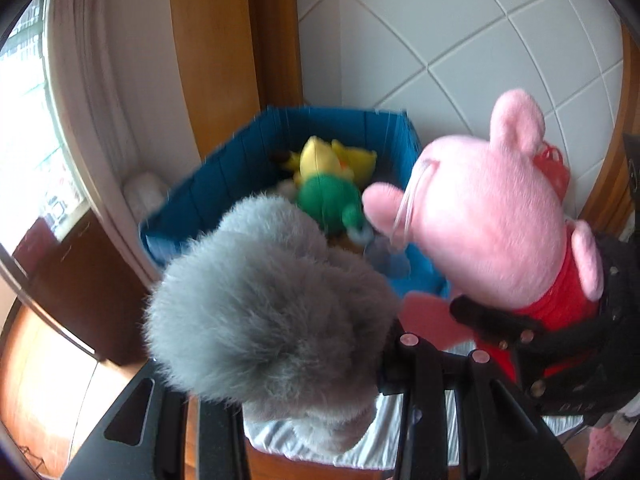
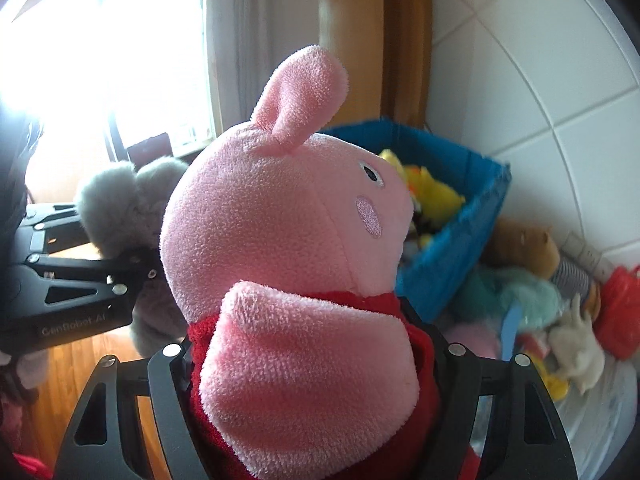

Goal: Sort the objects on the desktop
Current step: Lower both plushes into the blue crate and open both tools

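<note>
Right wrist view: right gripper [image 2: 316,354] clamps the pig [image 2: 280,216], left gripper [image 1: 320,364] pinches the grey toy [image 1: 264,300]; next, release over the blue bin [image 1: 240,160].

Right gripper [image 2: 312,364] jaws clamp pink pig plush [image 2: 280,220]; blue bin [image 2: 452,256] beyond
</note>
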`<state>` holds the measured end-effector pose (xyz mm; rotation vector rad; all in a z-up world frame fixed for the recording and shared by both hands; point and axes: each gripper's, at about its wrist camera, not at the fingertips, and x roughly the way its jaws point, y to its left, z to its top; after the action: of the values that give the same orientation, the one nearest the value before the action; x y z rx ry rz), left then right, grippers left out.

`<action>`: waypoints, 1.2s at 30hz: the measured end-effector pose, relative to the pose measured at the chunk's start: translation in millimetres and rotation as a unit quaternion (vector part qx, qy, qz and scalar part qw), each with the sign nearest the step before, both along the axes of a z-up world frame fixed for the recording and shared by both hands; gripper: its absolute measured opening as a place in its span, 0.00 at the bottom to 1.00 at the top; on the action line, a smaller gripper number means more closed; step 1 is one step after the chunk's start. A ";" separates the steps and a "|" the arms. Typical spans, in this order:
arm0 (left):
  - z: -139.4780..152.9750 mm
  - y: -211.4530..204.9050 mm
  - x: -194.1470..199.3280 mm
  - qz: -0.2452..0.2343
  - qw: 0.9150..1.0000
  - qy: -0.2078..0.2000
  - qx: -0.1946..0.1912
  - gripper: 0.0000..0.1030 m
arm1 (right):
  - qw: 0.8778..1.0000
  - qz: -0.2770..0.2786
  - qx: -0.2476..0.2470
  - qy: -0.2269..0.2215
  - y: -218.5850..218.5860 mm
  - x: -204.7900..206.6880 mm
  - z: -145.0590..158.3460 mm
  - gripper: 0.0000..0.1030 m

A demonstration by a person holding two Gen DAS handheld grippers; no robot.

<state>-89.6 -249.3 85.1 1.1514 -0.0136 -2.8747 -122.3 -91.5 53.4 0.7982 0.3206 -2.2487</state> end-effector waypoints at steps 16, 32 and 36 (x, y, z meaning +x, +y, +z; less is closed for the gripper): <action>24.7 -75.4 -173.7 0.046 0.999 -0.018 -0.001 0.35 | 0.999 -0.031 -0.001 0.008 -60.2 -134.0 41.8 0.75; -94.5 -121.5 -228.1 -0.049 0.992 -0.116 -0.010 0.35 | 0.985 -0.147 0.042 -0.079 -97.4 -203.6 -48.0 0.75; -107.4 -125.6 -228.6 -0.064 0.990 -0.122 -0.006 0.35 | 0.981 -0.158 0.052 -0.096 -101.7 -198.9 -63.7 0.75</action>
<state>-318.3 -374.9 -22.3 1.5466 -0.1176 -2.8143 -321.2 -193.1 -10.3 1.1843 0.2321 -2.4359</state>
